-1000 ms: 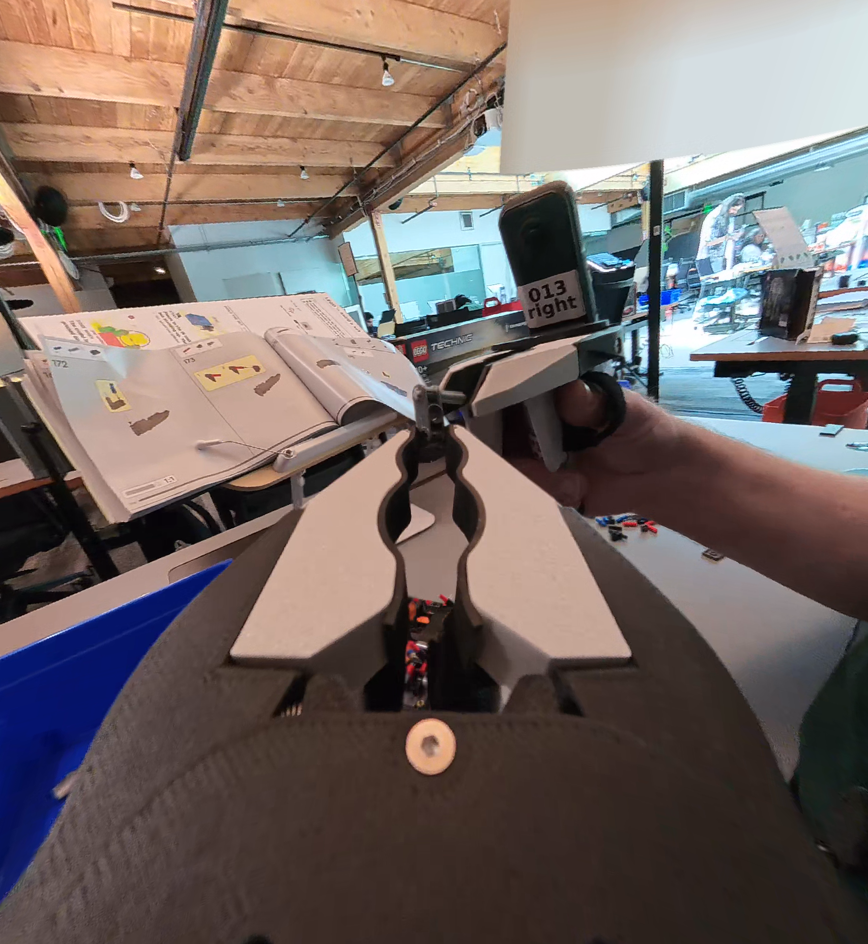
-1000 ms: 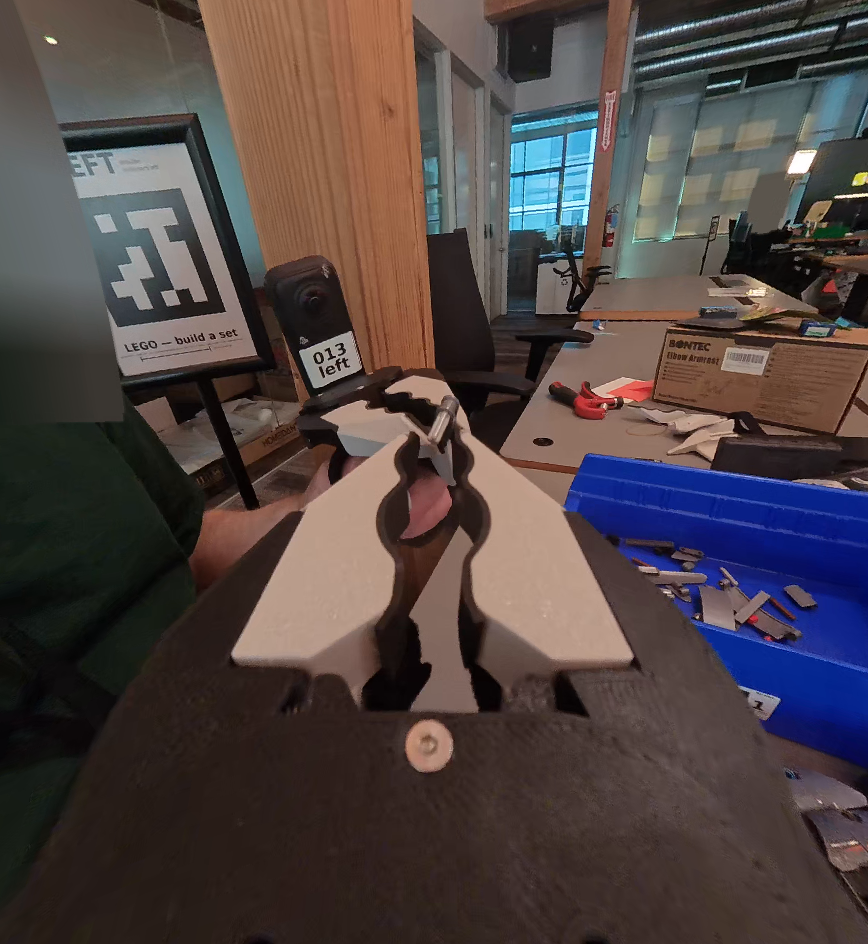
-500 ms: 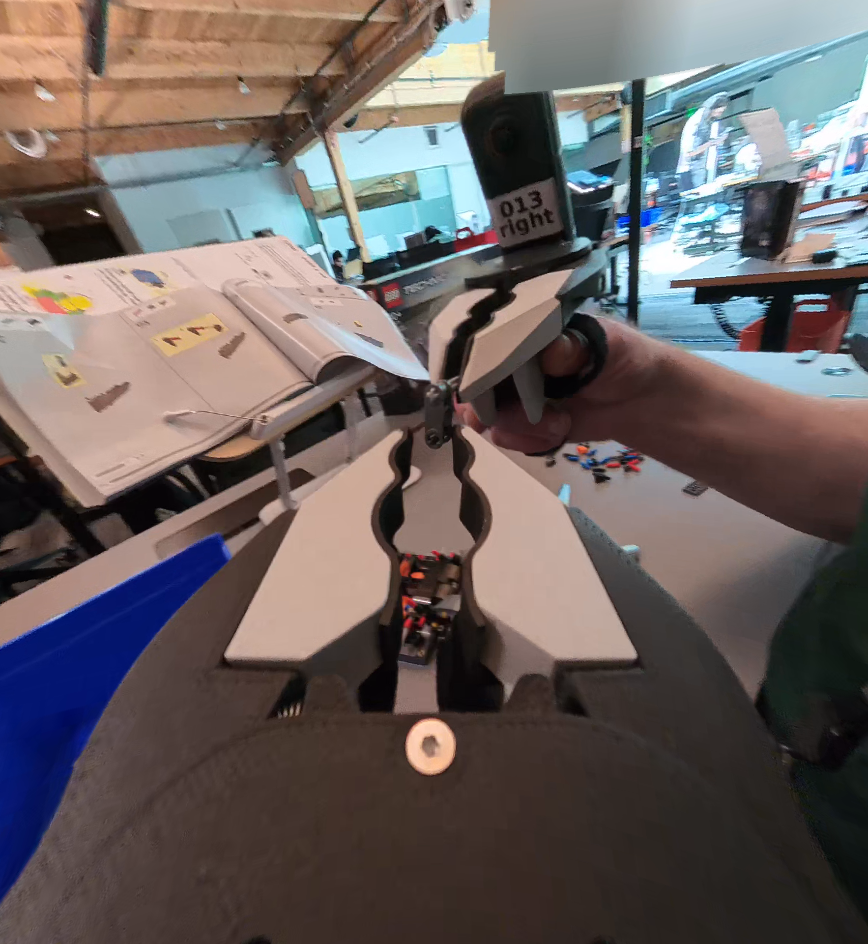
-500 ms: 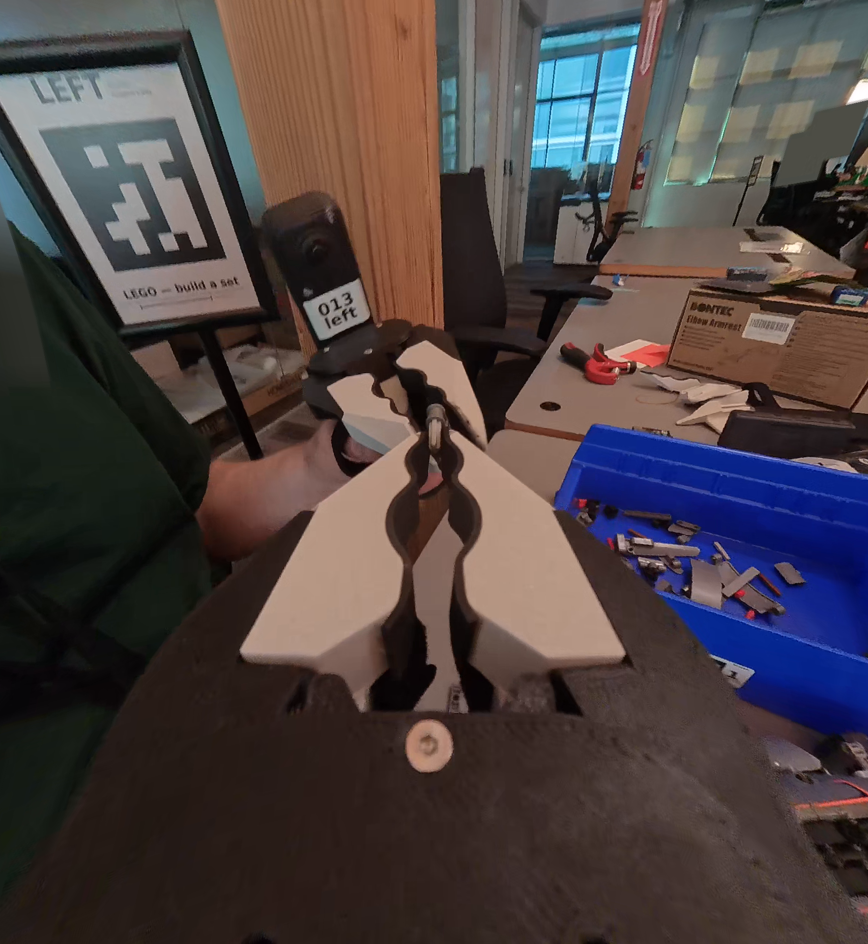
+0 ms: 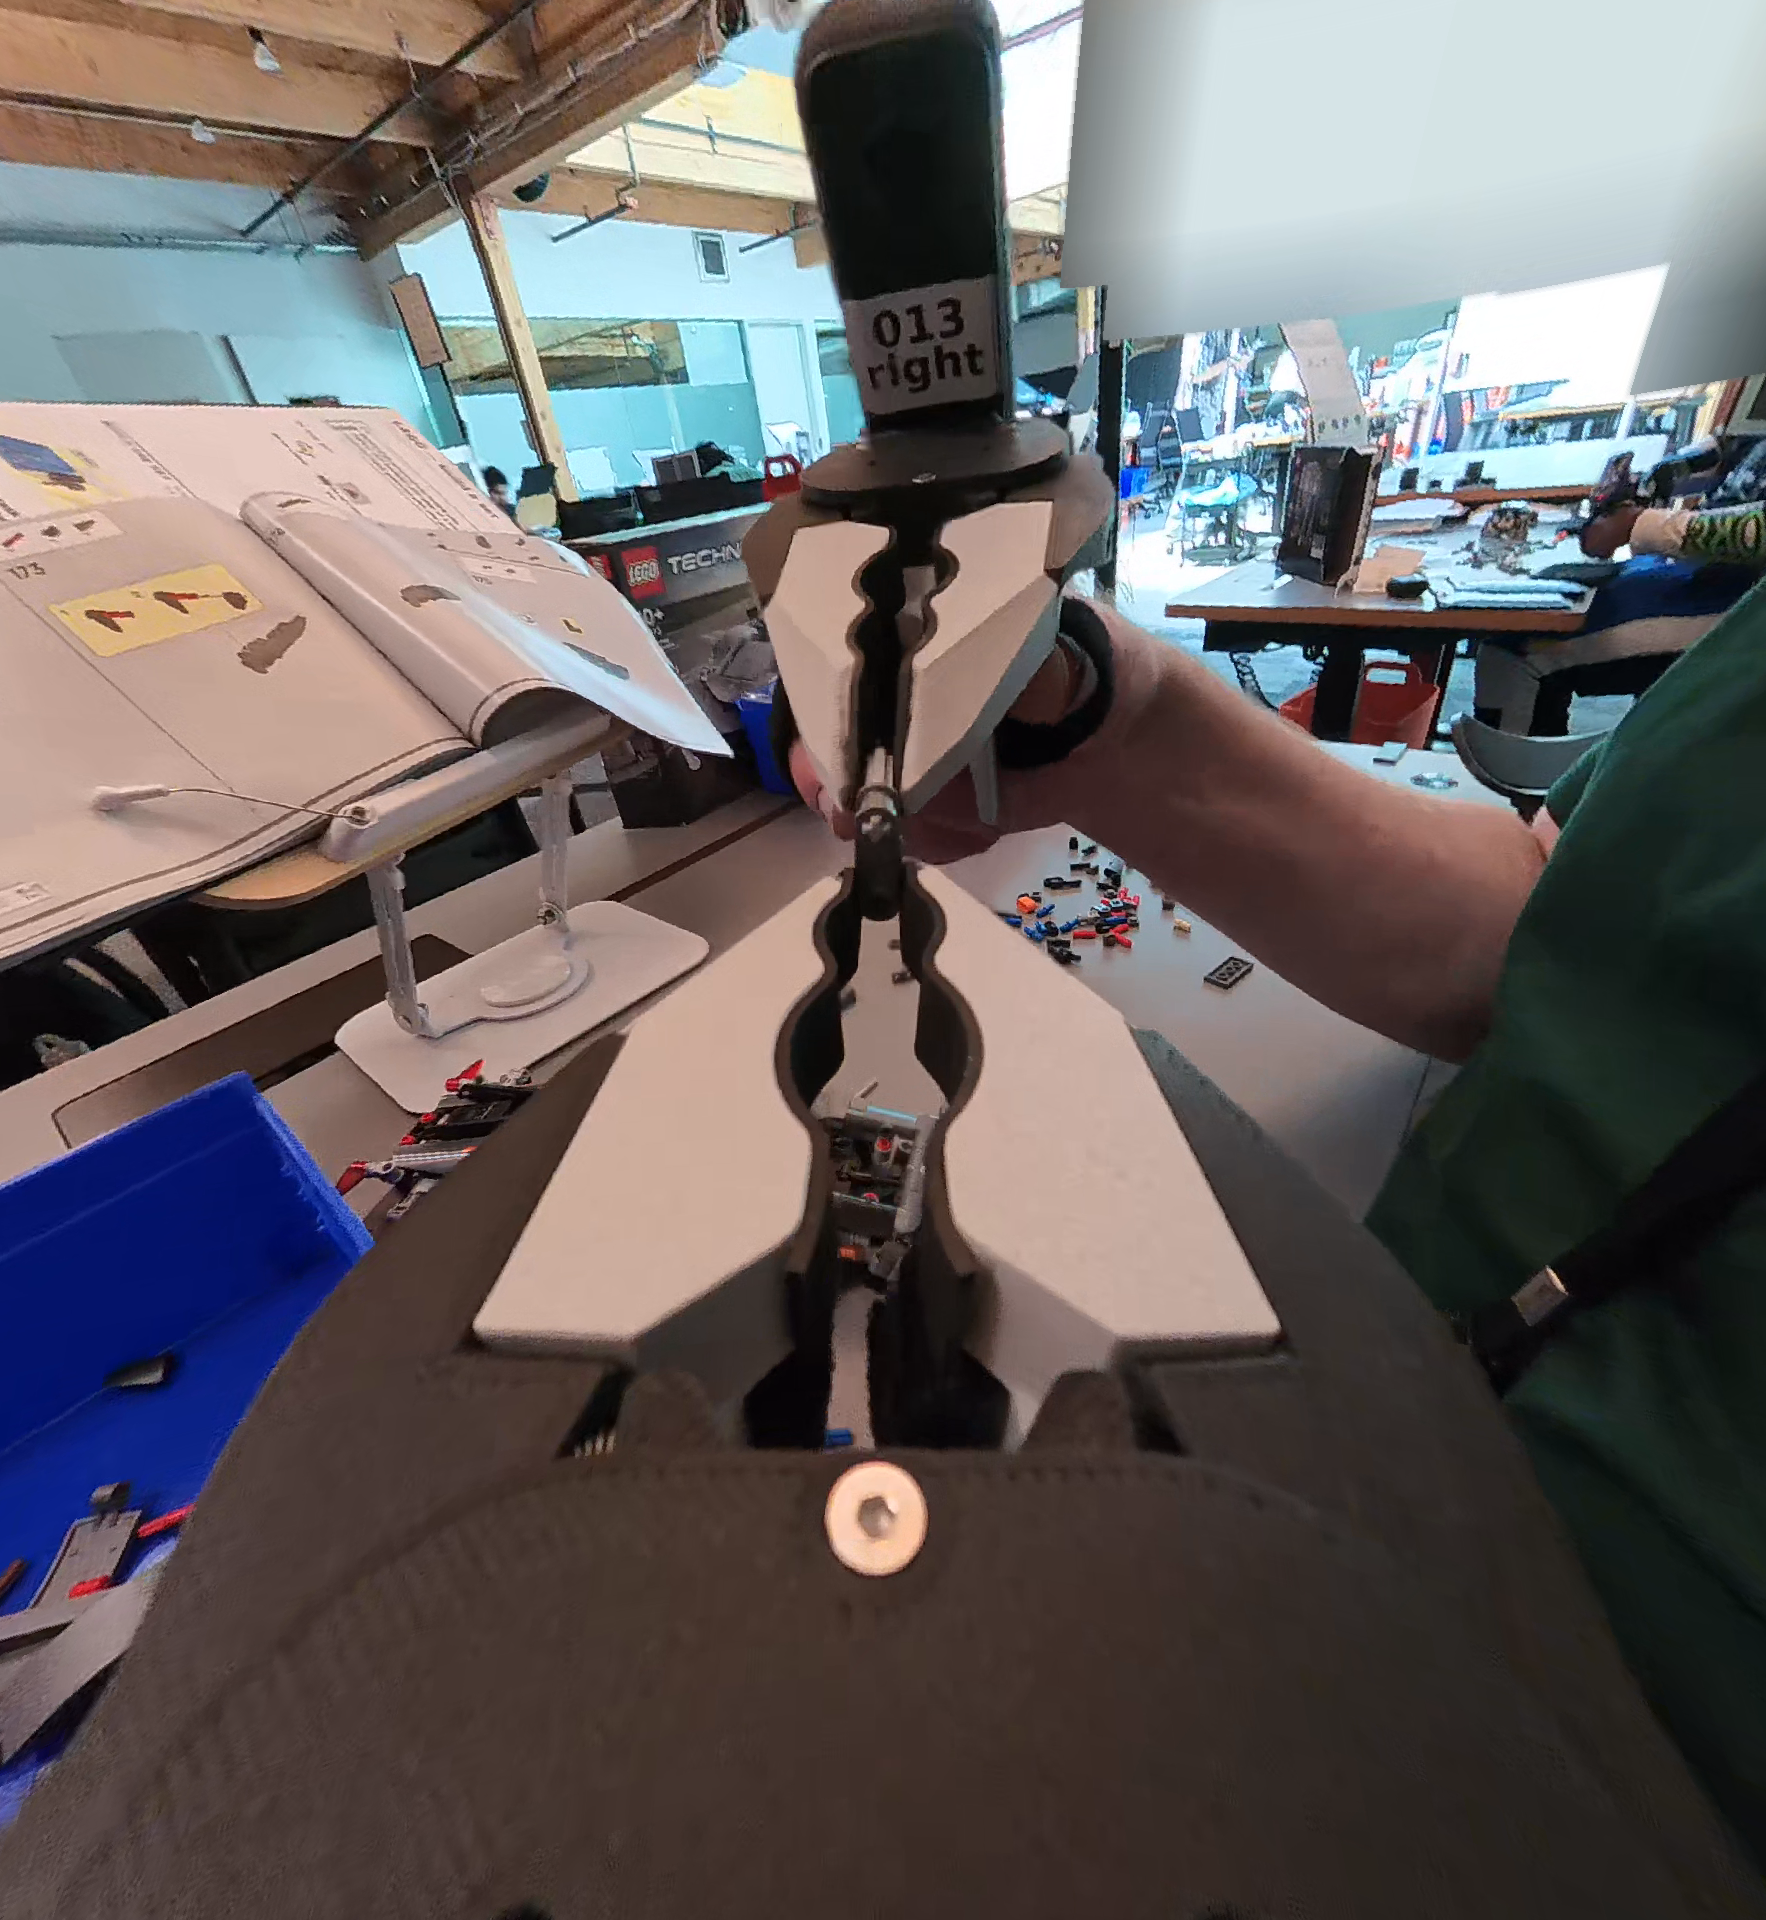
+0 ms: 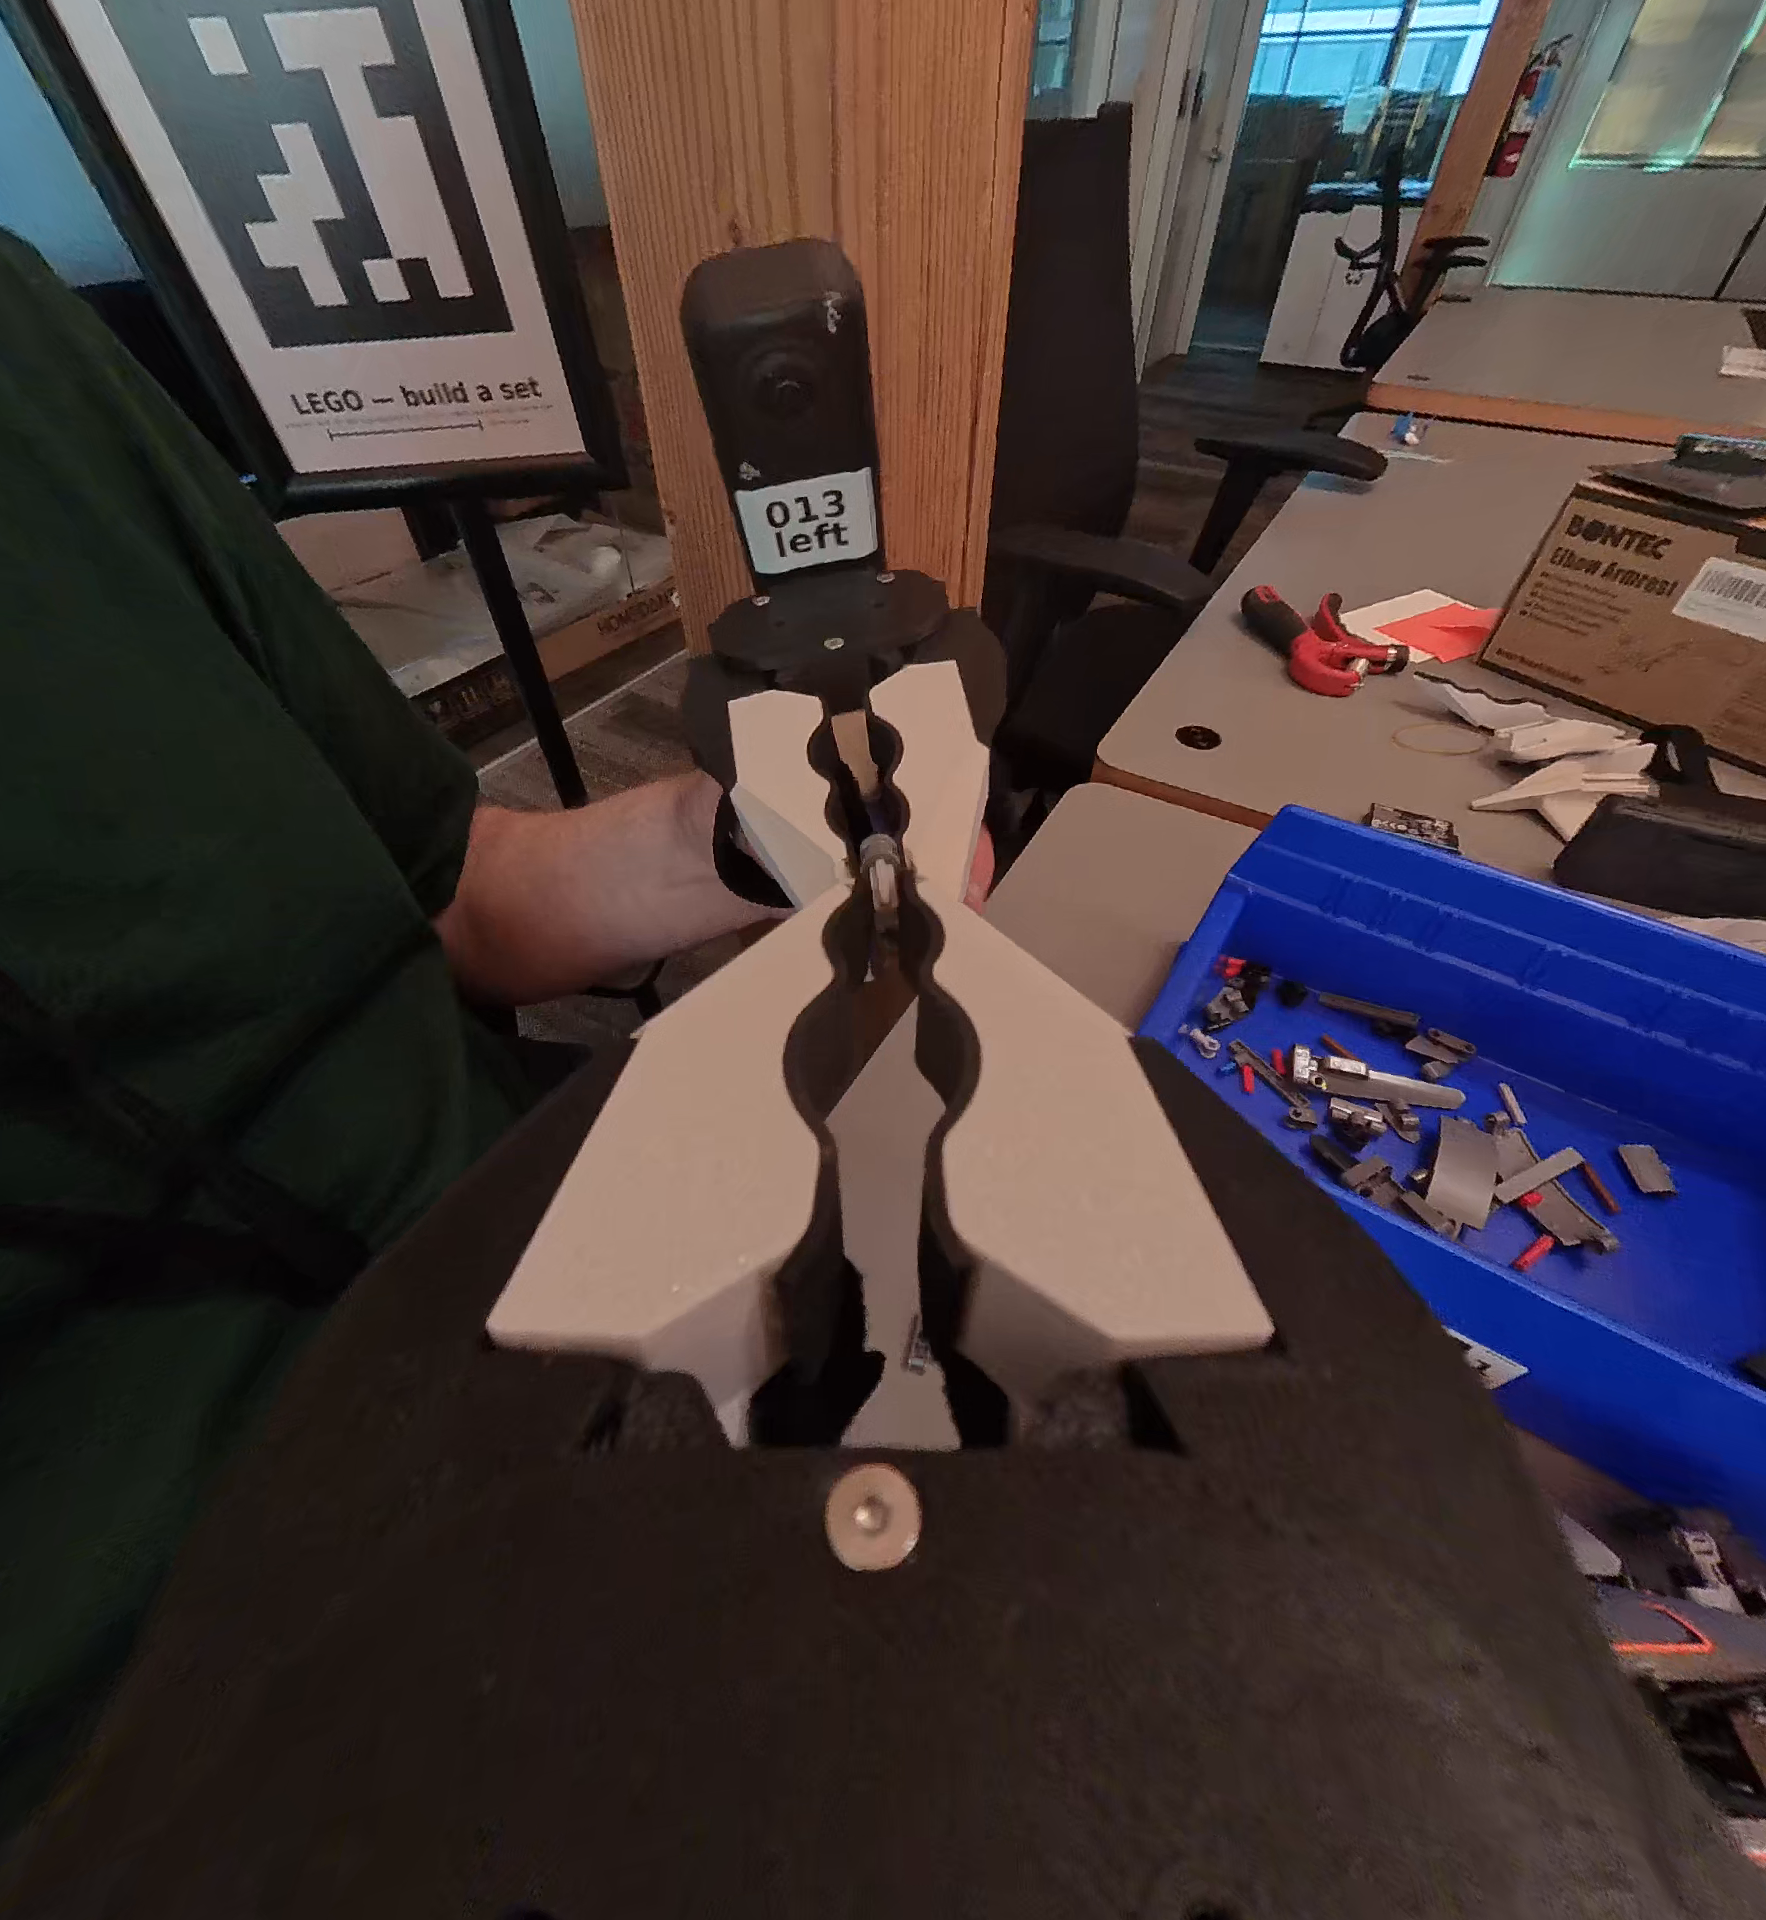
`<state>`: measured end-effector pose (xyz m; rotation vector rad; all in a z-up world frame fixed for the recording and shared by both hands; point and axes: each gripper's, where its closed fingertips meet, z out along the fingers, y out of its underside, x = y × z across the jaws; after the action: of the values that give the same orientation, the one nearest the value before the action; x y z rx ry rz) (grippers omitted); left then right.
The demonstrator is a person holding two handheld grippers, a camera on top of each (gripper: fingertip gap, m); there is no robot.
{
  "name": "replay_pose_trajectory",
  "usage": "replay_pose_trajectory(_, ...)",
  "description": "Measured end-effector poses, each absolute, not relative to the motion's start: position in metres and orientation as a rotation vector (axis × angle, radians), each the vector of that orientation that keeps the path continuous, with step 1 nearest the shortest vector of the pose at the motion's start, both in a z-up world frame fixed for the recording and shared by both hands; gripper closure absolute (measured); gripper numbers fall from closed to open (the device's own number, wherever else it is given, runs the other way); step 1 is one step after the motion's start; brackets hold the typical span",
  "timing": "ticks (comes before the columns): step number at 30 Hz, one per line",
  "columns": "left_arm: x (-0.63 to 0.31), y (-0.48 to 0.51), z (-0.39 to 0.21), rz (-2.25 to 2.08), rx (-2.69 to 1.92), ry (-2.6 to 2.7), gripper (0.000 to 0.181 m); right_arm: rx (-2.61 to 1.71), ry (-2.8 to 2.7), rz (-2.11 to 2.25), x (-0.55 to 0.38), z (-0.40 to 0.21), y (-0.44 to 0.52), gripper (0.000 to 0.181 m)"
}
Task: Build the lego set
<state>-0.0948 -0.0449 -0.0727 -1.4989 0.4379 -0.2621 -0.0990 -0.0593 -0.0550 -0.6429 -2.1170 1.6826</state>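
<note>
Both claws have light grey fingers point(image 5: 713, 1164) with black wavy inner edges. To the right of the right claw point(image 6: 884, 914) stands a bright blue bin point(image 6: 1481, 935) with grey, black and red pieces point(image 6: 1419, 1132). Behind it is a framed black-and-white square pattern point(image 6: 359, 177). The person's sleeve point(image 6: 183, 675) is dark green.

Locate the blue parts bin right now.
Blue parts bin: right of the right tool in the right wrist view; lower left in the left wrist view, below the instruction booklet.
</note>
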Motion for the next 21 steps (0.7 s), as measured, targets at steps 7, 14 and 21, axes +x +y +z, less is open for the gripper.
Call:
replay_pose_trajectory(7, -0.127, -0.06, -0.063, -0.363, -1.393, 0.273, 0.177, -0.741, -1.948, 1.644, -0.106, -0.051, -0.032, 0.16)
replay_pose_trajectory(14, -0.142, -0.066, -0.084, -0.423, -1.375, 0.202, 0.177, -0.913, -2.078, 1.336, -0.098, -0.126, -0.011, 0.166)
replay_pose_trajectory(21, -0.155, -0.068, -0.108, -0.45, -1.39, 0.154, 0.177, -1.048, -2.321, 1.024, -0.093, -0.231, -0.03, 0.17)
